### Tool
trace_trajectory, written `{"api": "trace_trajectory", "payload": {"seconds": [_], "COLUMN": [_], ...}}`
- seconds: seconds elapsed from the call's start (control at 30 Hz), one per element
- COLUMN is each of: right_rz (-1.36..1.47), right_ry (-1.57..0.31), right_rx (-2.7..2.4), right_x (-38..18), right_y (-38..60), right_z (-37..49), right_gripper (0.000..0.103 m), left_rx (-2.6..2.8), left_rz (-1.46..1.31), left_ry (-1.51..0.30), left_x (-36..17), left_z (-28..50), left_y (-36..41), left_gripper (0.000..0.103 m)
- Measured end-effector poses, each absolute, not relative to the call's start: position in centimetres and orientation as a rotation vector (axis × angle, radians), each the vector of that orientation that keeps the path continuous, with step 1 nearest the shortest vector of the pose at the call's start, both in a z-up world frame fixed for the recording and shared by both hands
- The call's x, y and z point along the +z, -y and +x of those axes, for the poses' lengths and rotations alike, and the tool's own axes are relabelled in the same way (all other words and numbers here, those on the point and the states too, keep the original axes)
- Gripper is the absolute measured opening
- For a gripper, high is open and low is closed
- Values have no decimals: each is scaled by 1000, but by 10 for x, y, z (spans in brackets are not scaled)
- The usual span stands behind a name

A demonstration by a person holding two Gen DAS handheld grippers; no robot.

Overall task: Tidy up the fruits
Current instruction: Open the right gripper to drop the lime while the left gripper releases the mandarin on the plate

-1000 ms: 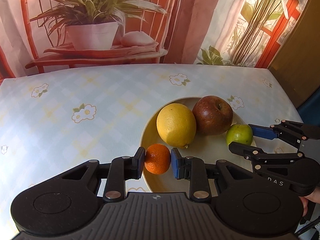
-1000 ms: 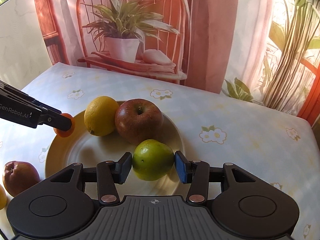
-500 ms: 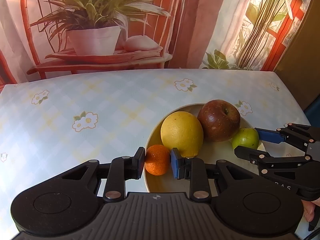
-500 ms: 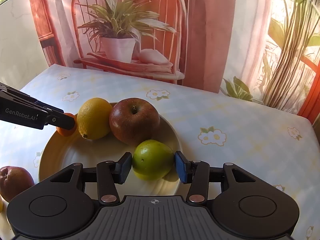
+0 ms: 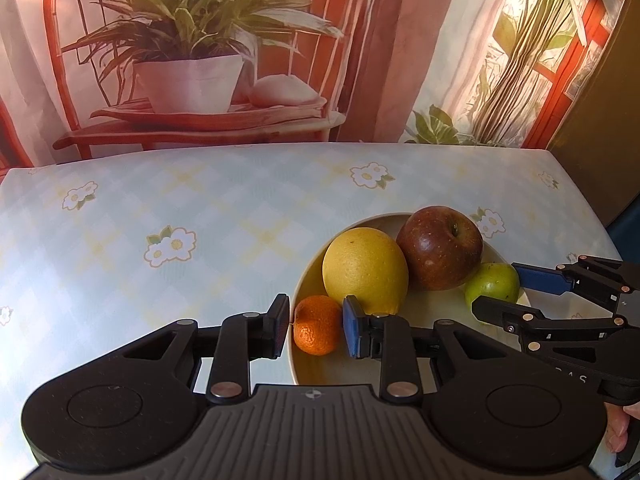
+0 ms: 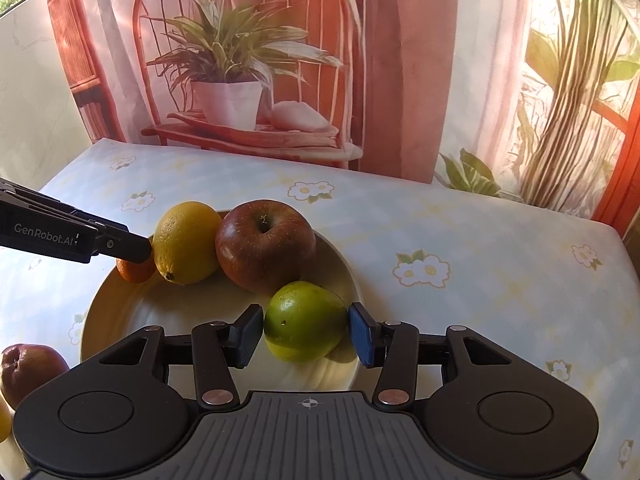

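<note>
Both tongs pinch fruit on the plate (image 6: 100, 312): your left gripper (image 5: 316, 328) the small orange (image 5: 318, 330), your right gripper (image 6: 306, 330) the green apple (image 6: 304, 320); next, release each gently and withdraw.

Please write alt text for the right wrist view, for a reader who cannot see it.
The right gripper grips a green apple on a cream plate. Behind it on the plate lie a red apple, a yellow citrus and a small orange, where the left gripper reaches in. Another red fruit lies on the floral tablecloth.
</note>
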State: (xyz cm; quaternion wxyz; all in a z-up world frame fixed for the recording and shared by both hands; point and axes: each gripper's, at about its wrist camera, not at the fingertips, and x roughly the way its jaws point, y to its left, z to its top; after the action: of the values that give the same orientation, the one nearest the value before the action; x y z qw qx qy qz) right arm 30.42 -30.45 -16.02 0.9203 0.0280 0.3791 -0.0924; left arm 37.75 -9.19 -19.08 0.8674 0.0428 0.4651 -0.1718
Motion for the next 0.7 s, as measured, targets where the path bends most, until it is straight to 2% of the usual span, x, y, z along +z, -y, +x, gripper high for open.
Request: {"api": "trace_trajectory", "payload": {"seconds": [0.7], "right_rz": [212], "right_ry": [-653], "right_rx": [-278], "right_x": [-134], "right_y": [295], "right_z": [238], "right_gripper": [45], "left_rx": [-313], "left_rz": [103], "left_ry": [-874], "left_x": [-142], "left_z": [338], "left_y": [72], "left_gripper": [32]}}
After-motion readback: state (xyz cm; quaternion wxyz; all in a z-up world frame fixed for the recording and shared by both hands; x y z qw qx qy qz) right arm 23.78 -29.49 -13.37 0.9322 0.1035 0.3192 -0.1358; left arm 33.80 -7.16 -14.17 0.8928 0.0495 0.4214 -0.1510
